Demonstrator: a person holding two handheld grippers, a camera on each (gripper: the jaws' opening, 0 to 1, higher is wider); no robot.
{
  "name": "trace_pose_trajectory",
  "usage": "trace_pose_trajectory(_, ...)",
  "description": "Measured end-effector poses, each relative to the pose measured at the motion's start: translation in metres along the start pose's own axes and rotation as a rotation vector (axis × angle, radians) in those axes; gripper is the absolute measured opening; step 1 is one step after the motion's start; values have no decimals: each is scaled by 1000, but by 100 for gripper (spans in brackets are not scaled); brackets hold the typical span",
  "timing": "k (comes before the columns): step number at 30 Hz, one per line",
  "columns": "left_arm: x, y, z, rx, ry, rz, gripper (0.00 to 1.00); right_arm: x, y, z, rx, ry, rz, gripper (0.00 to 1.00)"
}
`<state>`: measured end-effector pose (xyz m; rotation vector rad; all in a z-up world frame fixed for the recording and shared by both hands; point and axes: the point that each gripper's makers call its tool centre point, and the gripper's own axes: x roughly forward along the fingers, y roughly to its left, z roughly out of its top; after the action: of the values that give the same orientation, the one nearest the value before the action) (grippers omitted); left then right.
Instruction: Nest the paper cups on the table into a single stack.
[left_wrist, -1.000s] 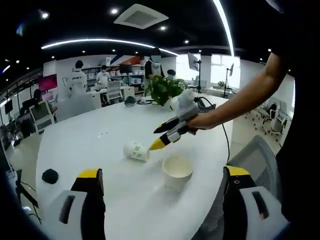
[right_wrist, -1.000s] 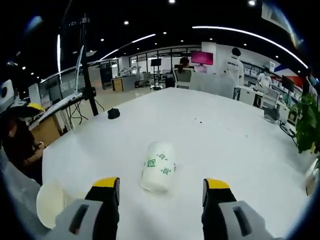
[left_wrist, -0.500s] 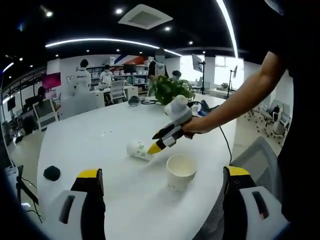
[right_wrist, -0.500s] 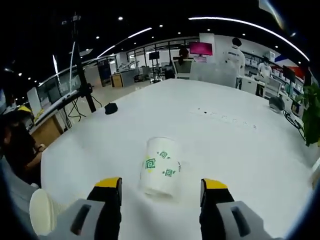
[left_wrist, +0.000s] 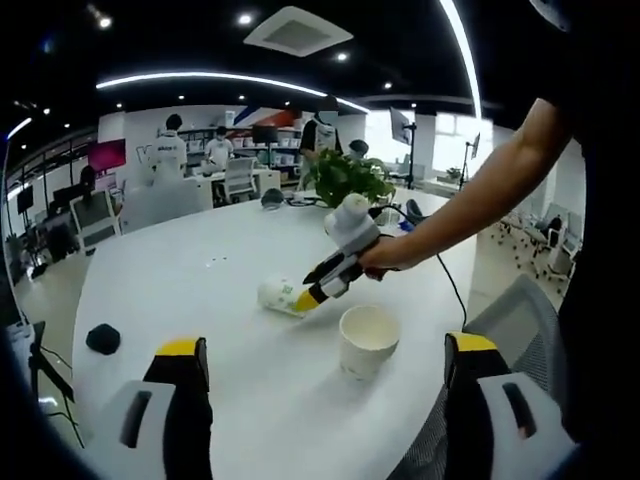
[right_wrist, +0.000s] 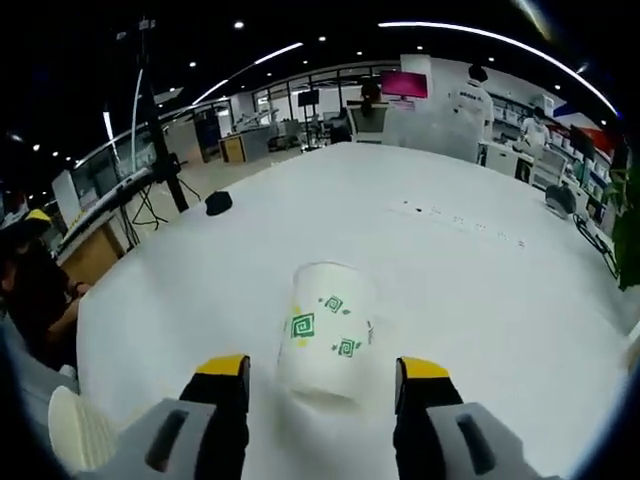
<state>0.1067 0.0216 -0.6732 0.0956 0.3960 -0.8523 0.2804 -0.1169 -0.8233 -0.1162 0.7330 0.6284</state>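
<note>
A paper cup with green square marks (right_wrist: 328, 330) lies on its side on the white table (right_wrist: 450, 270), its mouth toward my right gripper (right_wrist: 322, 372). That gripper is open, its yellow-tipped jaws on either side of the cup's mouth end. In the left gripper view the same lying cup (left_wrist: 279, 296) sits just past the right gripper (left_wrist: 312, 295), held by a person's hand. A second cup (left_wrist: 368, 341) stands upright, mouth up, nearer the table's edge; its rim (right_wrist: 78, 428) shows at lower left in the right gripper view. My left gripper (left_wrist: 320, 365) is open, well short of both cups.
A small black object (left_wrist: 102, 338) lies on the table at the left. A potted plant (left_wrist: 345, 177) stands at the far side. A grey mesh chair (left_wrist: 510, 310) is by the table's edge. People and desks fill the office behind.
My right gripper has moved forward to the lying cup, whose mouth end now sits between the jaws. The left gripper view has shifted slightly; the upright cup stays put.
</note>
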Motion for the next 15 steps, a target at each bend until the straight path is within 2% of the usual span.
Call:
trace_pose_trajectory(4, -1, 5, 4, -6, -14, 17, 95, 2, 0, 0, 41, 4, 3, 54)
trace_pose_trajectory(7, -3, 6, 5, -20, -28, 21, 96, 4, 0, 2, 119, -11, 16, 54)
trace_pose_trajectory(12, -4, 8, 5, -25, -28, 32, 99, 9, -9, 3, 149, -6, 2, 52)
trace_pose_trajectory(15, -5, 9, 5, -27, -30, 34, 99, 7, -8, -1, 166, 3, -9, 46)
